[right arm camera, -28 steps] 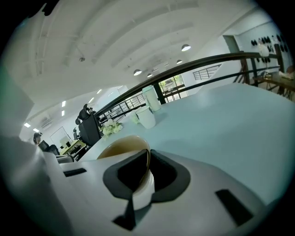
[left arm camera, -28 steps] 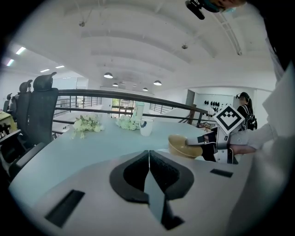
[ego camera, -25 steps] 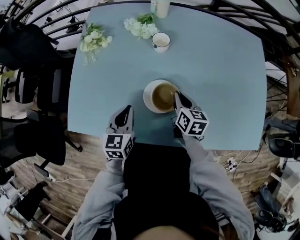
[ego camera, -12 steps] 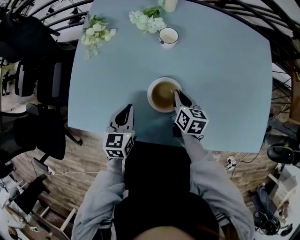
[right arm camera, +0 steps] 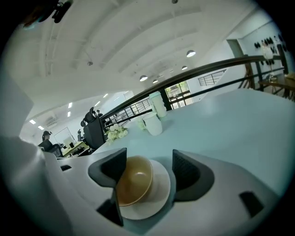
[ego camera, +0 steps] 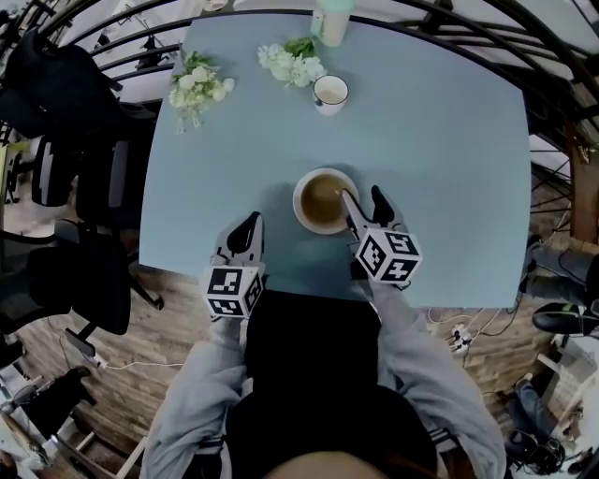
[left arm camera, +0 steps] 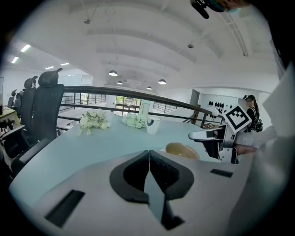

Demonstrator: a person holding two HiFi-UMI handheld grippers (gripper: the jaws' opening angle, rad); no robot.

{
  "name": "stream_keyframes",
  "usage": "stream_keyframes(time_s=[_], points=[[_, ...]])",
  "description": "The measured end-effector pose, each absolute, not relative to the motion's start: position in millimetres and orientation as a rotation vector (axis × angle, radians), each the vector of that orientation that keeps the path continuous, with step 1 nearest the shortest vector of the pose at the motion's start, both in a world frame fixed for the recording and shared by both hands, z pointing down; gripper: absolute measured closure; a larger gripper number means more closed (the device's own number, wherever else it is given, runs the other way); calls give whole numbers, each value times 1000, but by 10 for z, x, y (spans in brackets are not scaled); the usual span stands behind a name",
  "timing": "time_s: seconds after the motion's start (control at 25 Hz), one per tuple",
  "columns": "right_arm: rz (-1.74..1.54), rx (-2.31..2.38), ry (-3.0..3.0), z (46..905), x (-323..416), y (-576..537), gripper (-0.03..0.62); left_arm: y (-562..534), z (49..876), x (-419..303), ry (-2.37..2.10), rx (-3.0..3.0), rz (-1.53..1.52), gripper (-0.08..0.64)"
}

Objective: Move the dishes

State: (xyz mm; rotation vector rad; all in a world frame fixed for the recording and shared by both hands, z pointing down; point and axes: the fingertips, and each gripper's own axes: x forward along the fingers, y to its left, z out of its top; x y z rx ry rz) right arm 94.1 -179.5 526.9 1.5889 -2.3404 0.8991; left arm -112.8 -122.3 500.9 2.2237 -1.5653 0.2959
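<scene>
Counter: pale blue counter (ego camera: 440, 140) with rounded corners. Both pairs of my fingers are over its near edge.
Room: wood-plank floor (ego camera: 140, 327) below. Black office chairs (ego camera: 94, 178) stand off to the outer side of my left fingers. A curved dark railing (ego camera: 487, 28) runs beyond the far edge. Cables (ego camera: 468, 327) trail on the floor out past my right fingers.
Left gripper (ego camera: 251, 221): fingers pressed together with nothing between them, over bare counter.
Right gripper (ego camera: 362, 196): fingers have just been opening and stand apart. The right side of the dishes lies between them, and the pads are not pressing on it. I cannot tell whether the left finger touches the bowl's rim.
Bowl (ego camera: 323, 198): brown, sitting on a white plate (ego camera: 298, 201), ahead and to the right of my left fingers.
Mug (ego camera: 329, 93): white with a dark rim, well ahead of both pairs of fingers.
Far edge: two bunches of white flowers (ego camera: 198, 86) and a pale bottle (ego camera: 331, 21), farther ahead than the mug.
Head view only: the floor, the cables and my grey sleeves.
Left gripper view only: my right gripper seen from the side, with the bowl just beside its fingers, and an arched white ceiling with round lamps.
Right gripper view only: the bowl's inside seen close between the parted fingers, and desks far beyond the railing.
</scene>
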Motion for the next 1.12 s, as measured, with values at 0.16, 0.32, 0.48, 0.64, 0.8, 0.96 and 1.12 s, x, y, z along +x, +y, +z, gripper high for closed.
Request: stream_keyframes(time_s=[0.16,0.32,0.48,0.64,0.8,0.96,1.12], points=[[801,1582,-2396,5072,1059,-1741,241,-1303,4825,-1045,-1557,2271,251,543],[691,1602,-2427,4880,1233,-1702,169,-1376,4722,-939,-1532,2304,218,543],[640,1638,-2419,4764,1445,-1702,117,-1464,4626,-841,-1524,2329,206,543],[615,1637,-2411,4727,1611,-1761,117,-1527,4536,-768,-1529,2341,198,543],[601,1592,-2459,4643,1605,-1951,119,-1595,4503,-746,-1526,2340,197,543],[535,1509,-2501,4580,1508,-2221,126,-1699,4476,-762,-1538,2336,195,543],[450,1406,-2521,4601,1357,-2525,205,-1813,4477,-819,-1552,2325,200,543]])
